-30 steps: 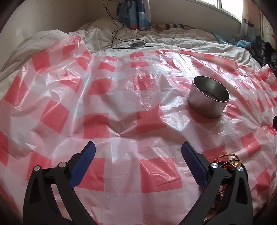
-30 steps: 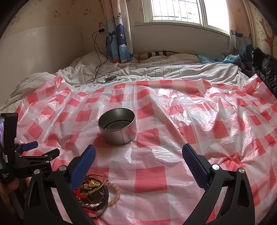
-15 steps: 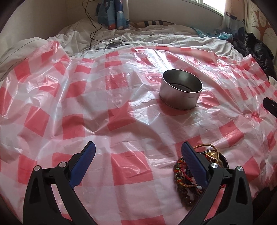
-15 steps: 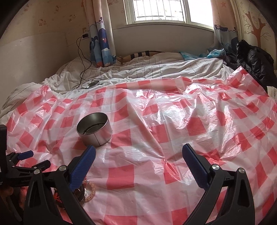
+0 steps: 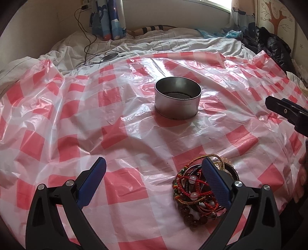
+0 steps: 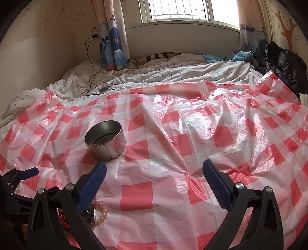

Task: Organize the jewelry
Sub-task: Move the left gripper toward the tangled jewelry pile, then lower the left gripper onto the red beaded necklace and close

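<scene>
A bed (image 6: pixel 173 77) with a rumpled white striped sheet fills both views, and a red-and-white checked plastic cloth (image 5: pixel 96 115) is spread over most of it, wrinkled and glossy. A window (image 6: pixel 179 9) sits at the top centre of the right wrist view, with a blue cartoon curtain (image 6: pixel 113 44) left of it and a black cable (image 6: pixel 92 63) trailing down onto the sheet.

A round metal tin (image 5: pixel 178 98), open and upright, stands on the cloth above the centre of the left wrist view; in the right wrist view it sits left of centre.

The left gripper (image 5: pixel 154 178) fills the bottom of its own view, jaws spread wide and holding nothing. Its right blue pad overlaps the pile of bracelets (image 5: pixel 194 190) in the lower right of the frame: a tangle of red cord, dark beads, pale beads and gold-coloured bands lying on the cloth, well apart from the tin. Whether the pad touches the pile cannot be told.

The right gripper (image 6: pixel 154 182) is likewise wide open and empty over bare cloth. A string of pale pink beads (image 6: pixel 102 209) from the pile shows at the lower left of its view.
</scene>
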Motion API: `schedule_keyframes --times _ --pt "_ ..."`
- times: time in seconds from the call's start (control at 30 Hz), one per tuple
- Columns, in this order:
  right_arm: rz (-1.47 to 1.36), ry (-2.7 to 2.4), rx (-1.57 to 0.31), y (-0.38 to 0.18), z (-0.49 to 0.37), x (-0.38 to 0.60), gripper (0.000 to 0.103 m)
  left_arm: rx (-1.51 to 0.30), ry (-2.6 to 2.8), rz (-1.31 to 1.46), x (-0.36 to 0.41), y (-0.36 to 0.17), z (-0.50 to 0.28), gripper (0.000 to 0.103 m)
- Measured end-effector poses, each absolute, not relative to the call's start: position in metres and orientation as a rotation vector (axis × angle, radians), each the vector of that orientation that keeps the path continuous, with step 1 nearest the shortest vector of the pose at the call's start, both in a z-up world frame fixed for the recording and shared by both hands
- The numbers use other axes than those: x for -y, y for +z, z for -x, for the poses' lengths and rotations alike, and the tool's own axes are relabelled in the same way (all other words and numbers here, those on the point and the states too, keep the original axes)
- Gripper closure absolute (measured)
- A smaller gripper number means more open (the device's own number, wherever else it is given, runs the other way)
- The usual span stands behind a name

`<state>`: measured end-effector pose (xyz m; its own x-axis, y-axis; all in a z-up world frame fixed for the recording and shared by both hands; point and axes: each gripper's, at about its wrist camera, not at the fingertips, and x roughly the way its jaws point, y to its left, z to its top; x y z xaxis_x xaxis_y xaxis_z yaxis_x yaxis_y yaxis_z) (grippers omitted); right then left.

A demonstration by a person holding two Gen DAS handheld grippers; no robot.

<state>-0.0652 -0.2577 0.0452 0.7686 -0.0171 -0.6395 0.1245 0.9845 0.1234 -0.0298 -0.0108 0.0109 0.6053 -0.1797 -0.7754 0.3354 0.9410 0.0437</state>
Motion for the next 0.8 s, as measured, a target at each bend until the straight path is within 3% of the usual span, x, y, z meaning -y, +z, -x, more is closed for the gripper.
schedule_keyframes --times 0.8 --pt "-0.165 -0.072 -0.701 0.042 0.062 0.254 0.007 -0.863 -0.386 -0.185 0.017 0.013 0.041 0.008"
